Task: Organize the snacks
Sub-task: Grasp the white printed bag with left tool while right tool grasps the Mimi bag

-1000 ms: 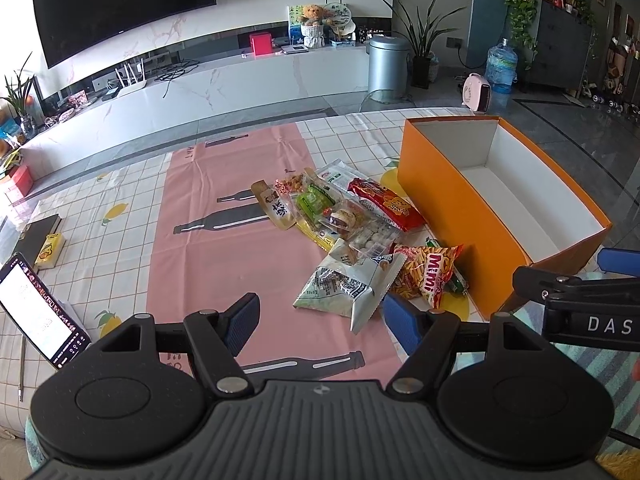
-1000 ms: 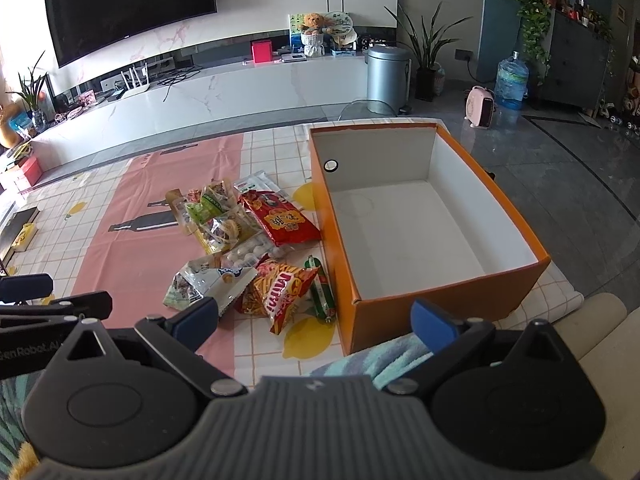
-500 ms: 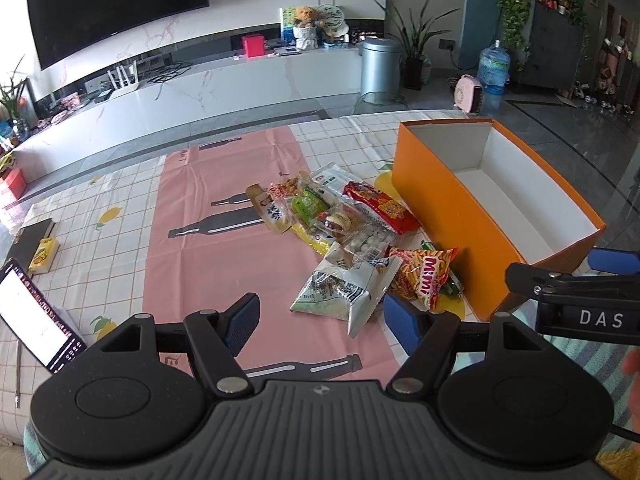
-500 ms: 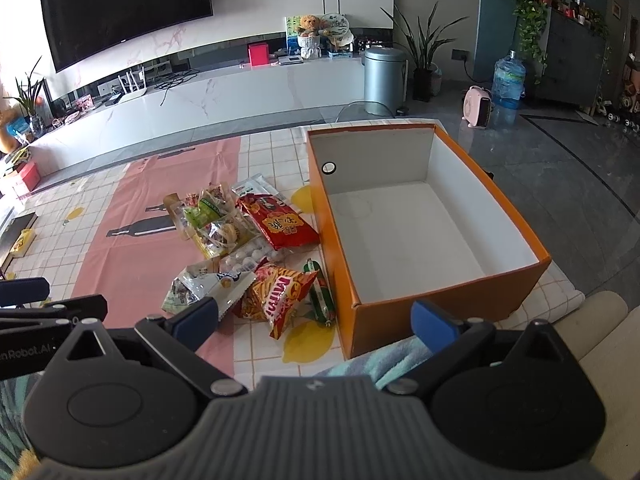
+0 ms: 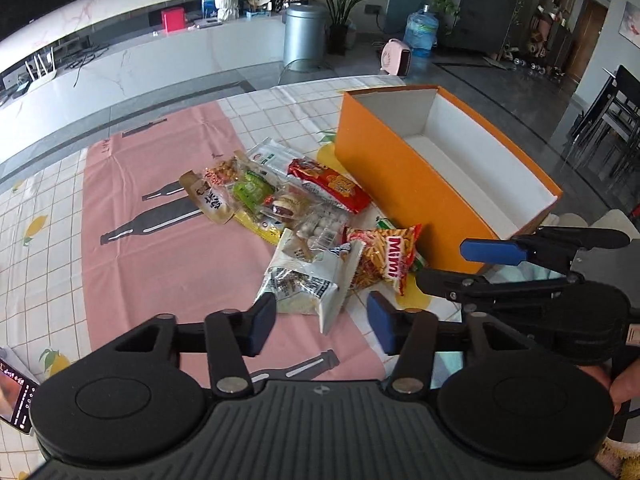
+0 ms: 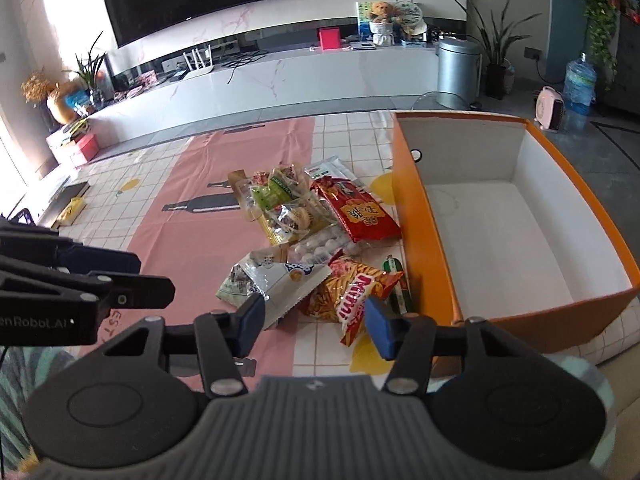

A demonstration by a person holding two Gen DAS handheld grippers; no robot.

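A pile of snack packets lies on the table left of an empty orange box point(image 5: 404, 184) point(image 6: 416, 216). Nearest me are a white-and-black packet point(image 5: 308, 280) point(image 6: 268, 280) and an orange Mimi chips bag point(image 5: 384, 256) point(image 6: 352, 296). Behind them lie a red packet point(image 5: 328, 184) point(image 6: 356, 212), a green packet point(image 5: 252, 192) and others. My left gripper point(image 5: 320, 320) is open and empty, just short of the white packet. My right gripper point(image 6: 314, 324) is open and empty, over the front edge of the chips bag; it also shows in the left wrist view point(image 5: 492, 250).
A pink runner point(image 5: 152, 232) with bottle prints covers the checked tablecloth. A phone point(image 5: 12, 396) lies at the near left edge. A white TV bench point(image 6: 280, 76), a metal bin point(image 6: 458, 68) and plants stand beyond the table.
Both grippers have moved forward and in toward the snack pile. The right gripper has swung left from the box front to the chips bag. Both jaws are narrower but still open.
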